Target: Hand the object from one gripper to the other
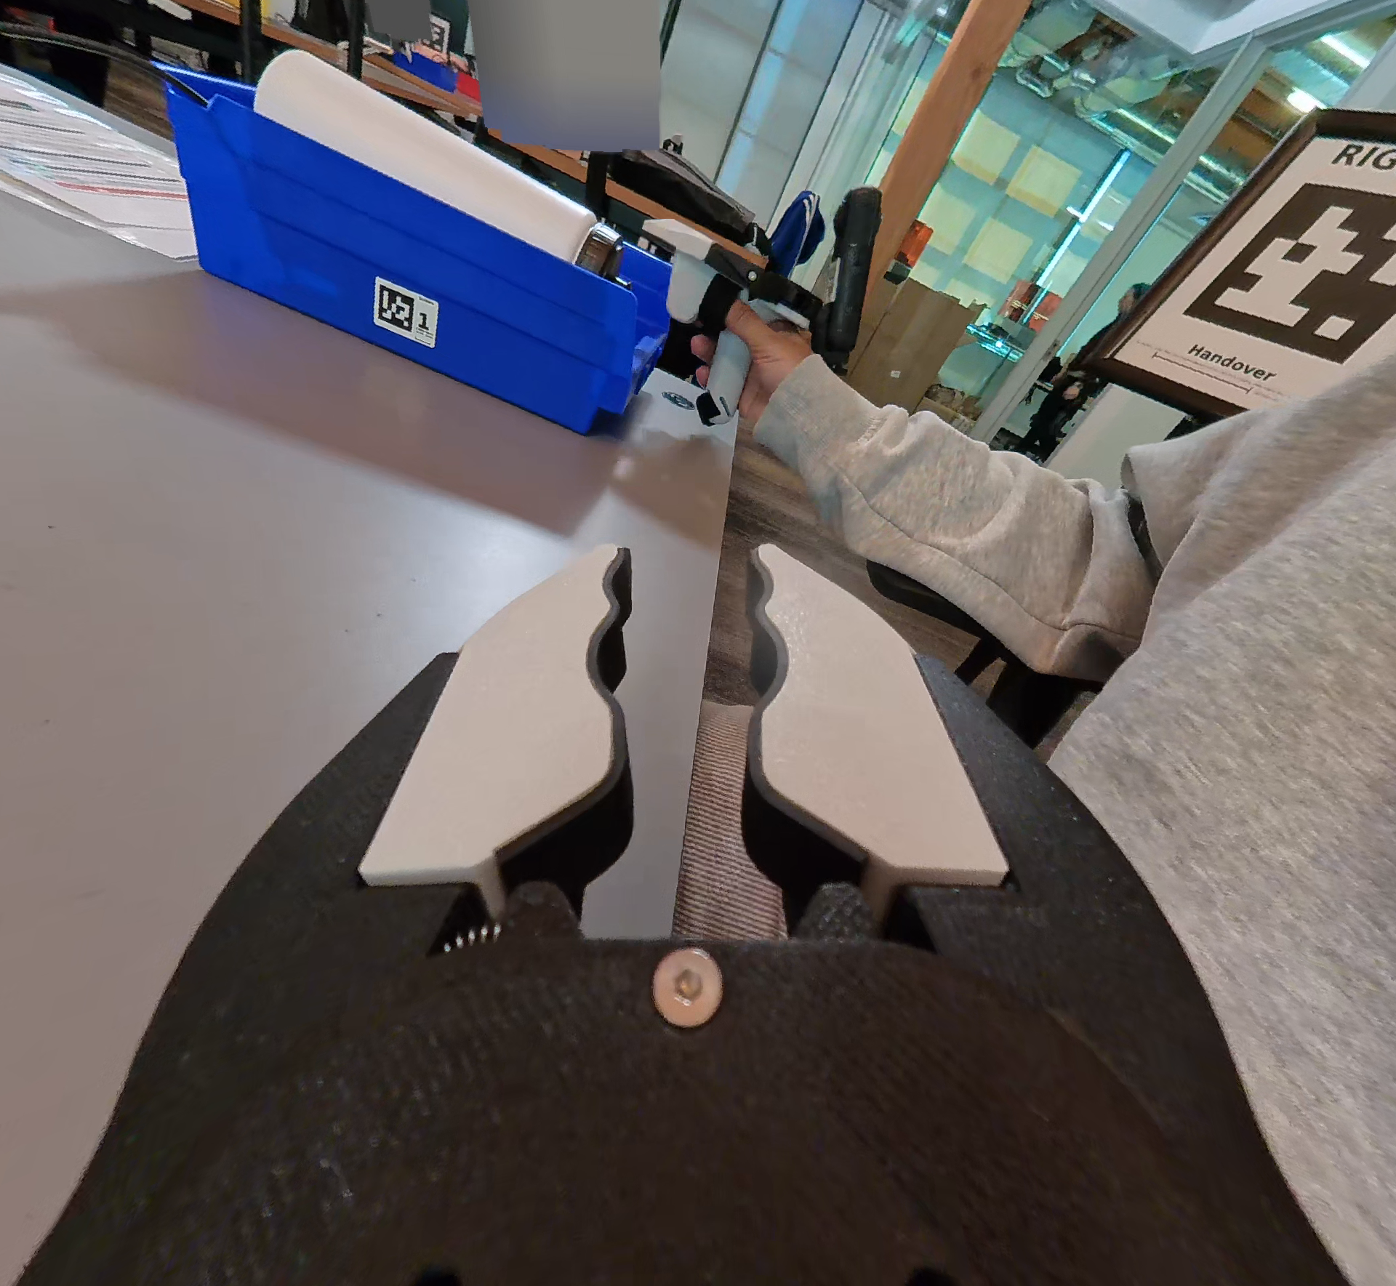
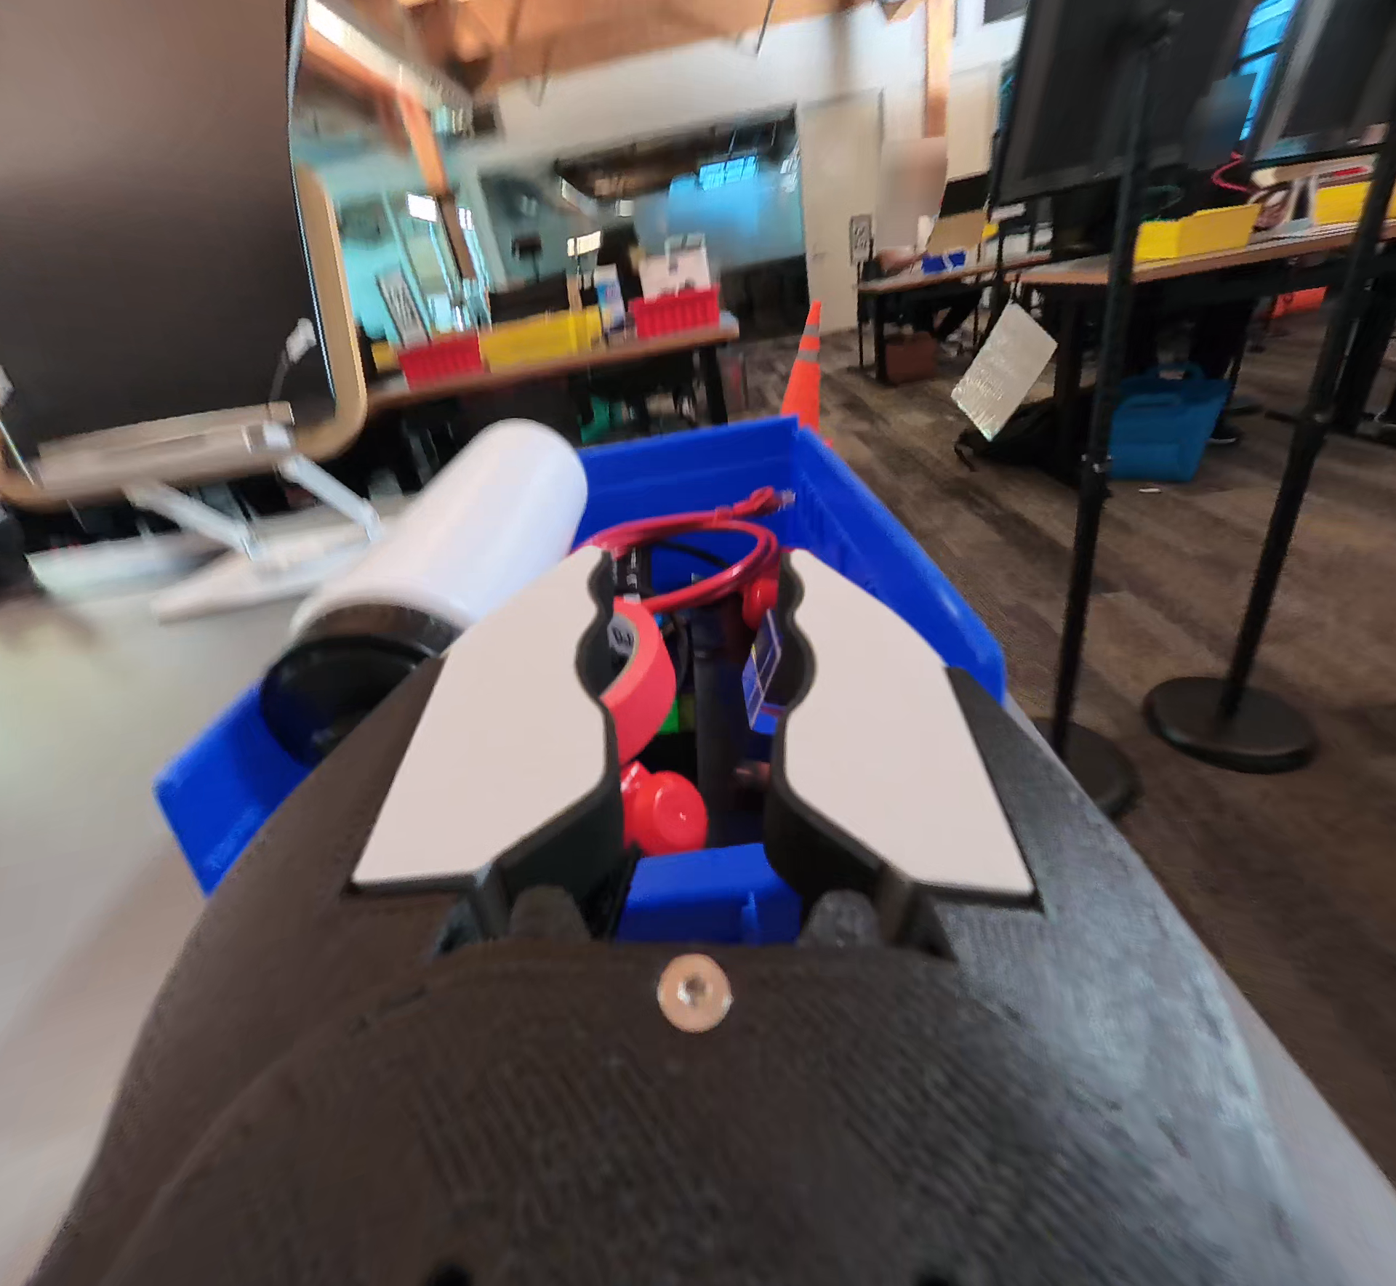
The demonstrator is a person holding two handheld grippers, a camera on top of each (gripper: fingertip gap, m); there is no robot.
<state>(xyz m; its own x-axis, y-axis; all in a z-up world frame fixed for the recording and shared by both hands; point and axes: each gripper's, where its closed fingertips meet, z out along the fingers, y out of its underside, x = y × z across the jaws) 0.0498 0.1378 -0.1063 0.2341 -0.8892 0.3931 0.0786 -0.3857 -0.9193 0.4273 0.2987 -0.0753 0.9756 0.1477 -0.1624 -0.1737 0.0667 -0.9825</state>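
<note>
A blue bin [image 1: 423, 268] stands on the grey table [image 1: 227, 570]; a white bottle [image 1: 423, 154] lies across its top. My left gripper [image 1: 691, 555] is open and empty, low over the table's near edge. The right gripper [image 1: 680, 268], held by a hand, is at the bin's right end. In the right wrist view my right gripper [image 2: 691, 562] is open and empty just above the bin [image 2: 891, 532]. Inside lie a red tape roll [image 2: 642, 676], a red cable [image 2: 702, 540] and a red round object [image 2: 665, 808]. The white bottle [image 2: 461, 540] lies at the left.
A framed sign with a black-and-white marker [image 1: 1284, 268] stands at the right. A grey sleeve [image 1: 982, 532] crosses the left wrist view. Papers [image 1: 75, 162] lie on the table at the far left. Black stanchions [image 2: 1095, 570], an orange cone [image 2: 804, 373] and other tables stand beyond the bin. The left gripper's tips are roughly 40 cm from the right gripper's.
</note>
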